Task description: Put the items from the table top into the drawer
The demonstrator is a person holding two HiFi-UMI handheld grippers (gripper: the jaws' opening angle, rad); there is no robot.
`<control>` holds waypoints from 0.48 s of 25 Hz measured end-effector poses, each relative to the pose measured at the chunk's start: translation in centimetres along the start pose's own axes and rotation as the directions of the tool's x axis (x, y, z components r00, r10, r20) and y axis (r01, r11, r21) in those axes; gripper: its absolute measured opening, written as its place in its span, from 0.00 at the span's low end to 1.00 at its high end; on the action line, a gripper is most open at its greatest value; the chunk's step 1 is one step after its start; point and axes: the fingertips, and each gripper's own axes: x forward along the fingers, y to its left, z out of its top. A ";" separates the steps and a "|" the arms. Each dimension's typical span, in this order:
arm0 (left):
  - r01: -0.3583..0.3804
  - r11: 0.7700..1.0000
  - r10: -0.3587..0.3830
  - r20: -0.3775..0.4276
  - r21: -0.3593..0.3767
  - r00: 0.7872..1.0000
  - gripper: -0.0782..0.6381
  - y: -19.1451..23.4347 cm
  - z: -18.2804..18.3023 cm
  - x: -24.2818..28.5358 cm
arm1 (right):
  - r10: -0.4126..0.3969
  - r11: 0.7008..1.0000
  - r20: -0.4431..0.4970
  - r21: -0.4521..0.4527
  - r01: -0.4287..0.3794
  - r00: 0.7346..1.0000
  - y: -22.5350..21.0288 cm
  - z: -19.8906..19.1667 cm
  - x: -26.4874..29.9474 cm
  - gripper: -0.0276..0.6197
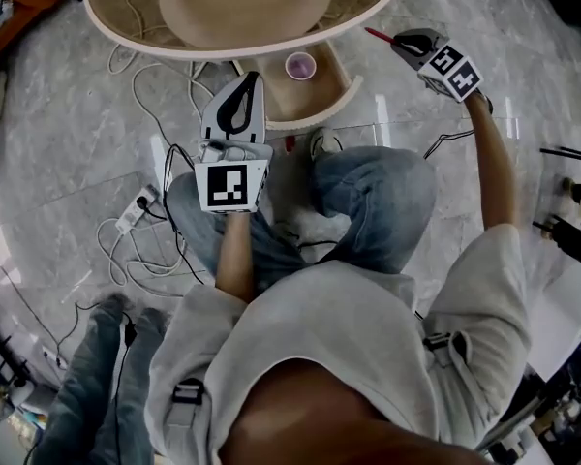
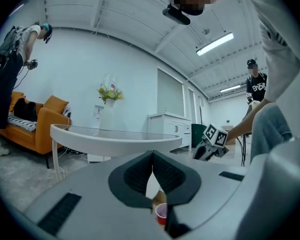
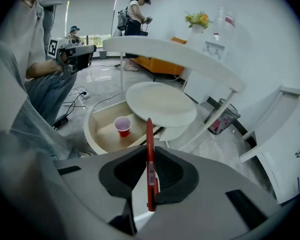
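Showing a seated person before a round bench (image 1: 97,13) whose curved drawer (image 1: 315,100) stands pulled open toward the knees.

Left: the left tongs (image 1: 249,80) point level at the drawer front. Their pads are pressed together on nothing (image 2: 152,156). They appear parked clear of the opening, probably to leave room for the other hand.

Centre: one red cup (image 1: 300,65) stands upright on the drawer floor, mouth up, apart from the walls. It also shows in the right gripper view (image 3: 123,126). It is judged to be already put away.

Right: the right tongs (image 1: 399,42) slant down toward the drawer from its right side. They are clamped narrowly on a red pen (image 1: 378,35). The grip sits low on the barrel, so most of the pen (image 3: 149,134) juts past the tips. This lets the free end lead into the drawer. The pen hangs in the air near the bench rim, not yet inside.

Count: two tongs, one drawer, one cup, one pen. No other loose item shows on the bench top.
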 end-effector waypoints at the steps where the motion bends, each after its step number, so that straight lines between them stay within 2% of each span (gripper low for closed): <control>1: -0.009 1.000 0.009 0.003 -0.003 1.000 0.13 0.2 0.2 -0.3 | 0.027 1.000 -0.003 -0.012 -0.027 1.000 1.0 0.3 1.0 0.15; 6: -0.037 0.999 0.038 0.007 -0.009 0.999 0.13 0.6 0.4 -1.6 | 0.166 0.983 -0.001 -0.078 -0.165 0.986 6.8 2.0 5.7 0.15; 12: -0.068 0.998 0.068 0.001 0.002 0.998 0.13 1.5 0.1 -2.6 | 0.322 0.933 -0.025 -0.163 -0.322 0.946 13.3 3.8 9.8 0.15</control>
